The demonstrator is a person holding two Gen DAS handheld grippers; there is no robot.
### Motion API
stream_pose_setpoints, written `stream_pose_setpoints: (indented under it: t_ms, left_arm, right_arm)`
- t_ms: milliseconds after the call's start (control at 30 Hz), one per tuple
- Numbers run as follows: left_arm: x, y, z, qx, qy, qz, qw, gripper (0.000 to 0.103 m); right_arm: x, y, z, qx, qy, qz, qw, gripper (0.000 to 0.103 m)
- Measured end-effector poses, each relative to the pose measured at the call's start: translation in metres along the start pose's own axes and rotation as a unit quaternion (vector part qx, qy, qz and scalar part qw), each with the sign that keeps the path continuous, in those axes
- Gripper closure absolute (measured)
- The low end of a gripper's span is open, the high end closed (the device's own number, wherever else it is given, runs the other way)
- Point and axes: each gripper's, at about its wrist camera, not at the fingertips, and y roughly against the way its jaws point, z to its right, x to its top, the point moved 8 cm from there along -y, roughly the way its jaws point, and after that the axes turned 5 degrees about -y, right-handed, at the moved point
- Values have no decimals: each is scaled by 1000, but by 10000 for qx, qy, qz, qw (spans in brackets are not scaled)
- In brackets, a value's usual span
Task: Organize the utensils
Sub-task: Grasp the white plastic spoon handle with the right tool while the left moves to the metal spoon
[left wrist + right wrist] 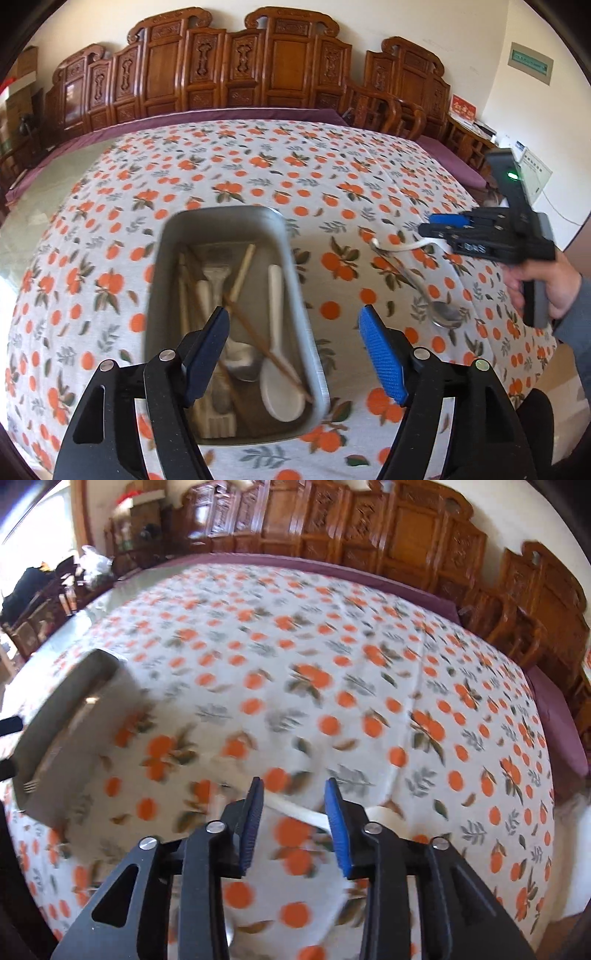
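Left wrist view, bottom of frame: left gripper (pixel 293 354) with jaws standing wide apart, gripping nothing, poised over the near right part of a grey metal tray (pixel 295 280). Inside the tray, partly hidden behind the left finger: white ceramic spoon (pixel 279 373), chopsticks (pixel 258 336) lying crosswise, a metal fork (pixel 214 275) and other pale handles, blurred and hard to sort out. Farther right on the orange-print cloth (pixel 221 166) covering the counter, a metal spoon (pixel 439 306) lying loose, its handle crossing under a white handle (pixel 402 245).

Right of frame: right gripper (pixel 428 225) held by a hand (pixel 554 288), seen side-on, so the gap unreadable there.

Right wrist view: jaws partly open around a blurred white handle (pixel 299 812), pads not visibly pressing it. Tray cut off at left edge. Carved wooden chairs (pixel 258 62) beyond, heavily smeared.
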Motion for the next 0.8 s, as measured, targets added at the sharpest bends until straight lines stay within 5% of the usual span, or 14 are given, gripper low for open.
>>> stream_pose_setpoints:
  t_ms: [267, 667, 800]
  left_arm:
    - [-6, -12, 36, -166, -271, -111, 9994, 33]
    - [-13, -18, 62, -296, -460, -213, 9983, 33]
    - [-17, -19, 66, -268, -447, -233, 9984, 33]
  right_arm:
    - [-3, -19, 29, 353, -314, -454, 9978, 51]
    - [-45, -14, 14, 489, 313, -1267, 9902, 51]
    - [-49, -13, 10, 440, 395, -1216, 9908, 57]
